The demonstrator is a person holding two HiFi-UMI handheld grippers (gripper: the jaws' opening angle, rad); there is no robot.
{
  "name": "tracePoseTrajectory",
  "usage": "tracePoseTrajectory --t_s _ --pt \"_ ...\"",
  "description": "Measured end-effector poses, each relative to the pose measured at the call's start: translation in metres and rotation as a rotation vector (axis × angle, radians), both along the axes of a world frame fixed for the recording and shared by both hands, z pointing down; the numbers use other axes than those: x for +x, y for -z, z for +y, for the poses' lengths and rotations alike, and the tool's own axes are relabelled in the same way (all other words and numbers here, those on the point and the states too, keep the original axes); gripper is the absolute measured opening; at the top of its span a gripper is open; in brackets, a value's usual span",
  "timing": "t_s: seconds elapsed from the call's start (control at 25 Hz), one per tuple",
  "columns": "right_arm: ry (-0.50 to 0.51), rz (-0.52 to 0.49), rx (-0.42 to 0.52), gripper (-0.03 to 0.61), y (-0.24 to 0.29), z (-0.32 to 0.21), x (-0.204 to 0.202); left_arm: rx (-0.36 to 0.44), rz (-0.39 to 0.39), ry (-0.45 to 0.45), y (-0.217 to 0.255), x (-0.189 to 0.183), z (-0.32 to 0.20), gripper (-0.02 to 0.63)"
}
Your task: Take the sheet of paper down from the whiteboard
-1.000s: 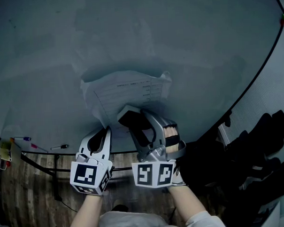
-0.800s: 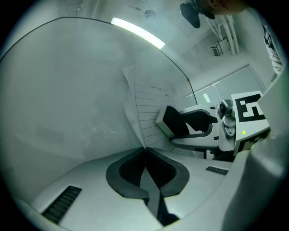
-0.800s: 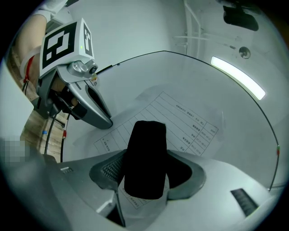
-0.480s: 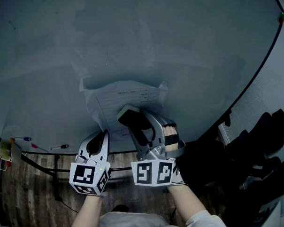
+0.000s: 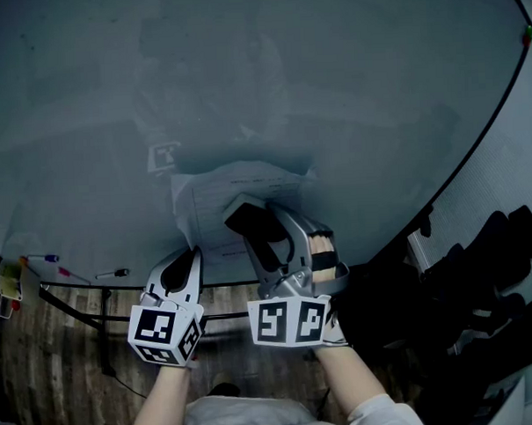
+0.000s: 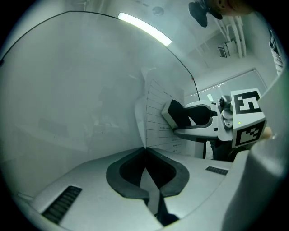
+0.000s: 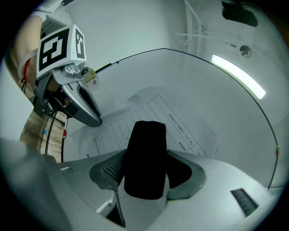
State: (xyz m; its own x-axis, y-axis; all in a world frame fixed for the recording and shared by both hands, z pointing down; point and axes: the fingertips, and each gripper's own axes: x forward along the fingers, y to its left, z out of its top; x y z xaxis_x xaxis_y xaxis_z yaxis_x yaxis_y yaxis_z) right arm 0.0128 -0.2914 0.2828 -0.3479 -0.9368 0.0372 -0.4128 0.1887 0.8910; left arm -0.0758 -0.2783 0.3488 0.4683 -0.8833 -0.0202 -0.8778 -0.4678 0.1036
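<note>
Since a second ago the sheet (image 5: 238, 186) has dropped lower on the whiteboard (image 5: 260, 75). Its top edge now sits further down, and a small square mark (image 5: 164, 156) on the whiteboard, covered before, shows just above the sheet's upper left corner. The left gripper (image 5: 195, 252) has sunk a little with the sheet.

Present condition: the sheet is crumpled along its top and lies against the lower middle of the whiteboard, printed side out. Whether anything still fixes it to the whiteboard cannot be told.

Left gripper: jaws closed together, pinching the sheet's lower left edge. Its own view shows the paper running straight into the closed tips, with the sheet standing off the whiteboard there.

Right gripper (image 5: 266, 218): fingers set wide apart and holding nothing. It points at the whiteboard just right of the left gripper. Its black pad (image 5: 247, 224) lies over the sheet's lower middle and appears to rest against it.

Pens (image 5: 110, 275) lie on the whiteboard's ledge, well to the left of both grippers.
</note>
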Motion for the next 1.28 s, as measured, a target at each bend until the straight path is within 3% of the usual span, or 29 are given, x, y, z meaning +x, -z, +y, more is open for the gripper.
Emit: tracePoseTrajectory --t_s 1.28 --pt "-0.028 0.006 -0.022 0.267 -0.002 0.003 -0.003 -0.088 0.056 0.038 -0.037 -0.033 0.016 0.015"
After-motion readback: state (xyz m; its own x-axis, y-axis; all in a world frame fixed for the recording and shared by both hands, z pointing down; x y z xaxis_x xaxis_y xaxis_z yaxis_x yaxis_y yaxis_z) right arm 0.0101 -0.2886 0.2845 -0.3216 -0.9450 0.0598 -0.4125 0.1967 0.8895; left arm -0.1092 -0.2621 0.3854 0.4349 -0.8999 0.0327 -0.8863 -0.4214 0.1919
